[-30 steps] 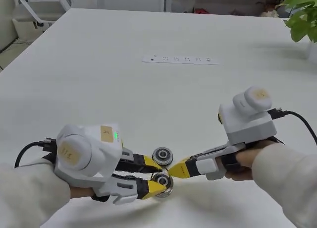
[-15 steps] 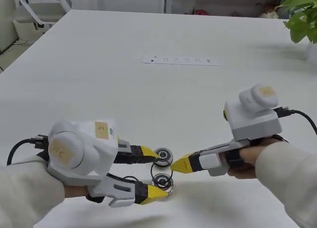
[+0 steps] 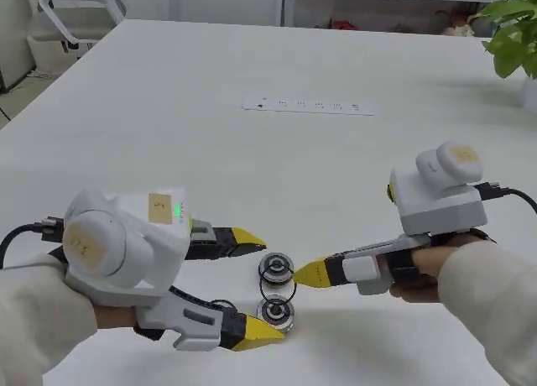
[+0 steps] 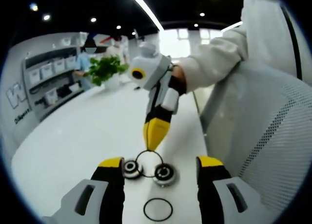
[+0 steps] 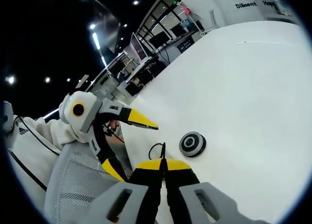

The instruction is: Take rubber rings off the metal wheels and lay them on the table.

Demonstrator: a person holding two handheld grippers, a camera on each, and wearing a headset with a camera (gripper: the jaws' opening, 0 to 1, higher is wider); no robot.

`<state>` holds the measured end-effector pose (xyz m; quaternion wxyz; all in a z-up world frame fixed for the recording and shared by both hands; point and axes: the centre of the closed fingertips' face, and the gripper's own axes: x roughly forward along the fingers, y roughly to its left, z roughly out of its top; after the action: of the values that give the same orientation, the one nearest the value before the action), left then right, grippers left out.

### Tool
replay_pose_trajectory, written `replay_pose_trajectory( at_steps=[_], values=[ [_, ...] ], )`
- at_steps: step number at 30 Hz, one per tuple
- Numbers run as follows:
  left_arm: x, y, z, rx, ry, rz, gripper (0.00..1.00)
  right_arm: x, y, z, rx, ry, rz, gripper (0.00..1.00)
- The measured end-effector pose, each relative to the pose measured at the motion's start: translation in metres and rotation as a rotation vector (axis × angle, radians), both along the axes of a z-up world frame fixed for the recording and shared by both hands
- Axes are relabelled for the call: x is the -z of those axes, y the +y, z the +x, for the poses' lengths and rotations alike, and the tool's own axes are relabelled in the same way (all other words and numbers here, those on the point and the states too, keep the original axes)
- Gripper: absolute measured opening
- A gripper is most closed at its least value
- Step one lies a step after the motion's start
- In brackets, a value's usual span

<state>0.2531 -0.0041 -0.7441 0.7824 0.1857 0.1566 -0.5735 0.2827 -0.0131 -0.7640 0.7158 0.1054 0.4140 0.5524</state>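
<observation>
Left gripper (image 3: 254, 285): gaping wide at lower left of head view, jaws flanking both wheels.
Right gripper (image 3: 304, 274): pinching held ring (image 4: 138, 160) between closed yellow tips, centre right of head view.
Wheels: far wheel (image 3: 274, 264) and near wheel (image 3: 276, 312) sitting on table (image 3: 252, 151), lower centre.
Left gripper view: also showing loose ring (image 4: 144, 209) lying flat at bottom centre.
Right gripper view: rendering held ring as thin dark arc; touching a wheel or not, cannot tell.
</observation>
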Motion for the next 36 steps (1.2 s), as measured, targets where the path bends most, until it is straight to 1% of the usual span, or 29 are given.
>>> replay_pose_trajectory(
  at_steps=[4, 10, 13, 18, 21, 25, 28, 29, 31, 34, 36],
  values=[
    [-0.005, 0.001, -0.001, 0.002, 0.003, -0.009, 0.64, -0.002, 0.001, -0.001, 0.003, -0.007, 0.002, 0.0],
    [-0.011, 0.008, 0.0, -0.009, -0.005, -0.013, 0.66, -0.005, 0.001, -0.001, 0.007, -0.014, 0.006, 0.0],
    [-0.015, 0.013, 0.001, -0.029, -0.002, -0.028, 0.69, -0.007, 0.002, -0.003, 0.007, -0.017, 0.007, 0.0],
    [-0.022, 0.022, 0.005, -0.066, -0.018, -0.042, 0.71, -0.01, 0.004, -0.006, 0.009, -0.023, 0.01, 0.0],
    [-0.026, 0.027, 0.005, -0.095, -0.019, -0.057, 0.74, -0.012, 0.005, -0.007, 0.012, -0.025, 0.017, 0.0],
    [-0.026, 0.033, 0.002, -0.113, -0.013, -0.061, 0.75, -0.015, 0.005, -0.007, 0.016, -0.025, 0.025, 0.0],
    [-0.027, 0.037, 0.002, -0.127, -0.011, -0.064, 0.76, -0.017, 0.006, -0.006, 0.019, -0.025, 0.031, 0.0],
    [-0.028, 0.038, 0.003, -0.136, -0.009, -0.071, 0.76, -0.017, 0.006, -0.006, 0.02, -0.025, 0.032, 0.0],
    [-0.028, 0.04, 0.003, -0.146, 0.001, -0.078, 0.78, -0.018, 0.006, -0.006, 0.02, -0.026, 0.033, 0.0],
    [-0.026, 0.043, 0.001, -0.147, -0.003, -0.07, 0.8, -0.019, 0.006, -0.006, 0.021, -0.027, 0.036, 0.0],
    [-0.025, 0.046, 0.0, -0.155, 0.001, -0.071, 0.8, -0.021, 0.007, -0.005, 0.023, -0.029, 0.042, 0.0]
  ],
)
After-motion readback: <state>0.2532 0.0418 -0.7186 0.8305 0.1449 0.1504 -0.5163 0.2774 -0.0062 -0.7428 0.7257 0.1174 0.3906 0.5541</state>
